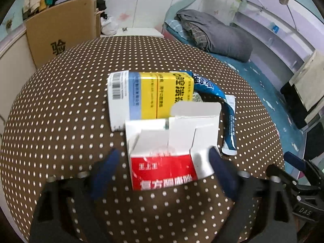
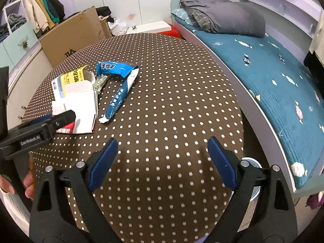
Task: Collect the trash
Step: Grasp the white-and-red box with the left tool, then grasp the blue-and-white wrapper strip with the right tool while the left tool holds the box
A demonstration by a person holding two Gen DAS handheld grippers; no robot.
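While the left gripper [image 1: 164,160] fingers are bracketing the red box [image 1: 164,172] without clamping, right gripper [image 2: 162,160] fingers are gaping empty; yellow box [image 1: 154,95] and blue wrapper [image 2: 117,93] are waiting beyond them.

Surface [image 2: 162,101]: matt brown cloth, white dots. Red-white carton [image 1: 162,162] and yellow box [image 1: 149,95]: thin card, slightly glossy print. Blue wrapper [image 2: 119,85]: shiny crinkled plastic film. Gripper fingers [image 2: 105,162]: matt black plastic, blue rubbery pads. Bed [image 2: 273,93]: soft quilted cloth.
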